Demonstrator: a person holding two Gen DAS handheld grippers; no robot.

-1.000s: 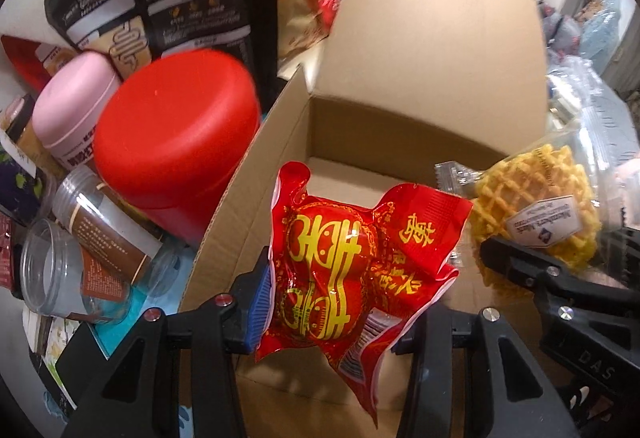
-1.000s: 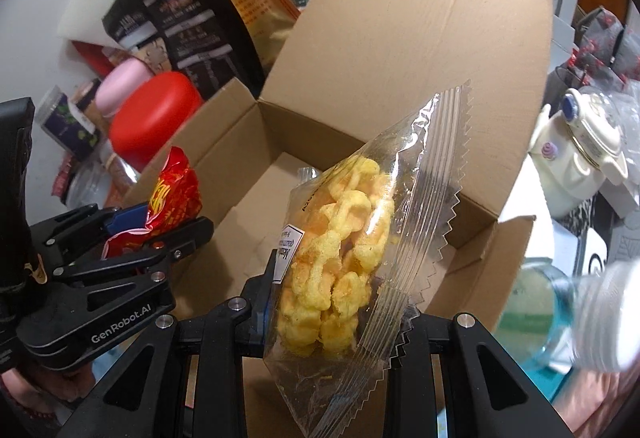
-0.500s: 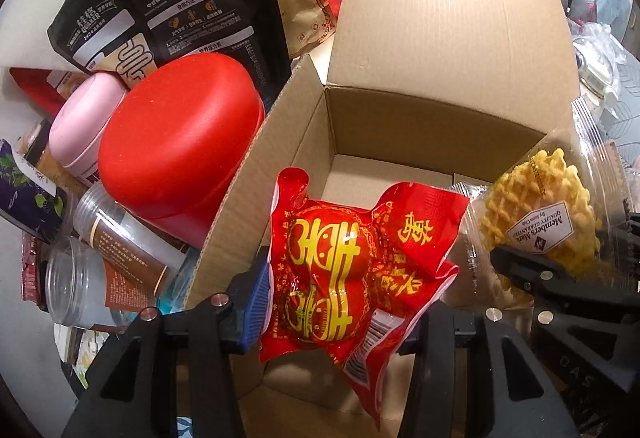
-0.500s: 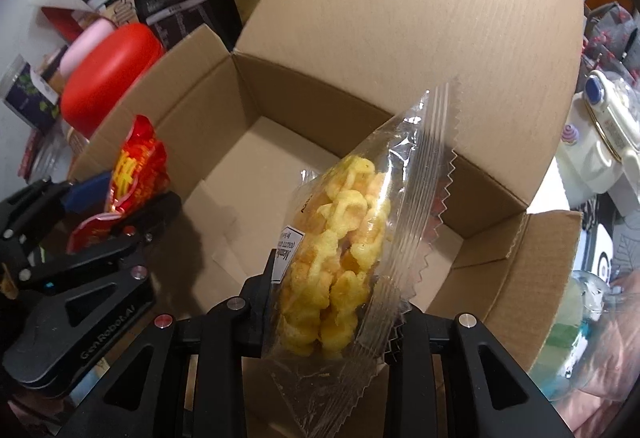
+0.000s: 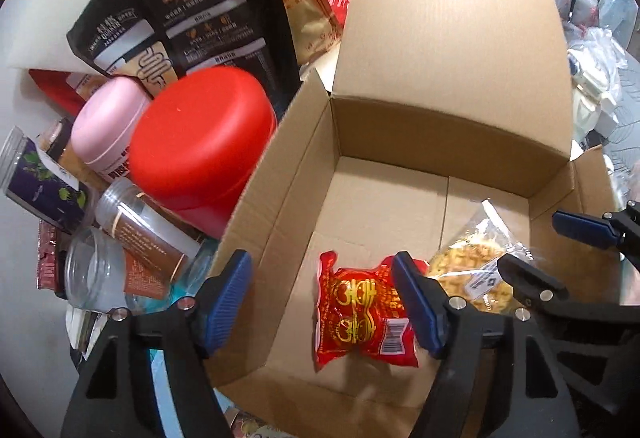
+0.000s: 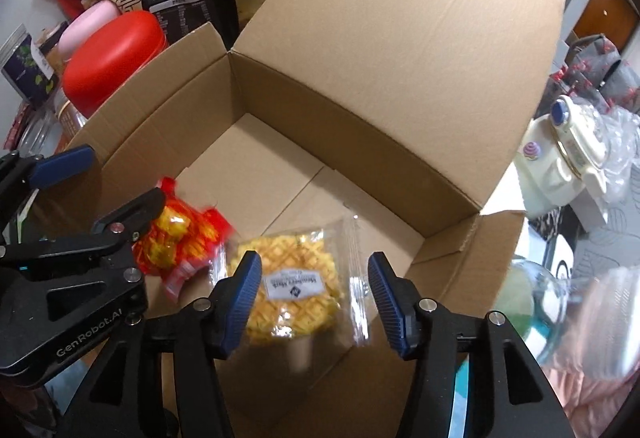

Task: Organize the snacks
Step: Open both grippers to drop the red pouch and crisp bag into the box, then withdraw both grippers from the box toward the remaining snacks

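An open cardboard box (image 5: 440,134) (image 6: 360,110) fills both views. A red snack packet (image 5: 360,310) (image 6: 184,238) with yellow print lies loose on the box floor, blurred in the right wrist view. Beside it on the right lies a clear packet of yellow waffle (image 5: 472,270) (image 6: 296,286). My left gripper (image 5: 324,298) (image 6: 96,190) hangs over the red packet, jaws opening, pads off it. Above the waffle packet my right gripper (image 6: 314,298) (image 5: 556,254) is likewise opening, and neither pad touches the wrapper.
Left of the box crowd a red-lidded tub (image 5: 200,142), a pink-lidded jar (image 5: 104,122), clear jars (image 5: 132,230) and a tall black bag (image 5: 188,6). A white teapot (image 6: 572,142) and a glass bottle (image 6: 532,298) stand to the right. The box's back flap stands upright.
Both grippers have opened and let go. The red packet and the waffle packet have dropped from between the pads onto the box floor. Both views now tilt further down into the box.
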